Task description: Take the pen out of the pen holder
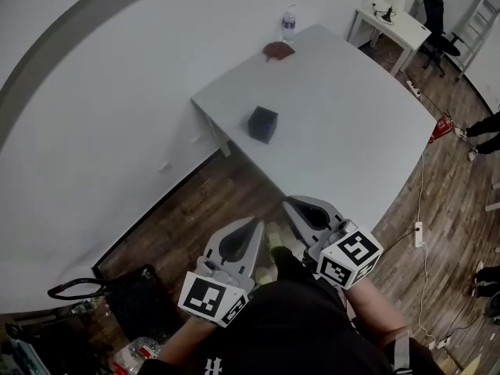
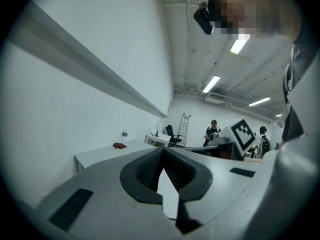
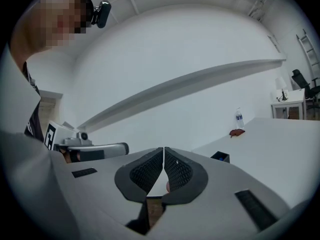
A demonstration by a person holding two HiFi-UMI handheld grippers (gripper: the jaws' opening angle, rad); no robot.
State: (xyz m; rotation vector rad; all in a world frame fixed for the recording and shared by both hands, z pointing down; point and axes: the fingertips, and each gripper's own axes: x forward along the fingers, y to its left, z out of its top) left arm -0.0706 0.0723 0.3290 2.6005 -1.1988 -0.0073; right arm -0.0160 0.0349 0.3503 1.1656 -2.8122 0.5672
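A dark blue cube-shaped pen holder [image 1: 262, 123] stands near the left edge of the white table [image 1: 351, 131]; it also shows small in the right gripper view as the pen holder [image 3: 220, 157]. No pen is distinguishable in it from here. My left gripper [image 1: 255, 223] and right gripper [image 1: 291, 202] are held close to the person's body, well short of the table, over the wooden floor. Both are shut with nothing between the jaws. The left gripper [image 2: 163, 151] and right gripper [image 3: 164, 149] show their tips touching.
A water bottle [image 1: 288, 23] and a dark red object [image 1: 277, 50] sit at the table's far corner. A small white desk [image 1: 391, 23] and black office chair [image 1: 436, 22] stand beyond. A black bag [image 1: 133, 299] lies on the floor at left. Cables and a power strip [image 1: 418, 233] run along the right.
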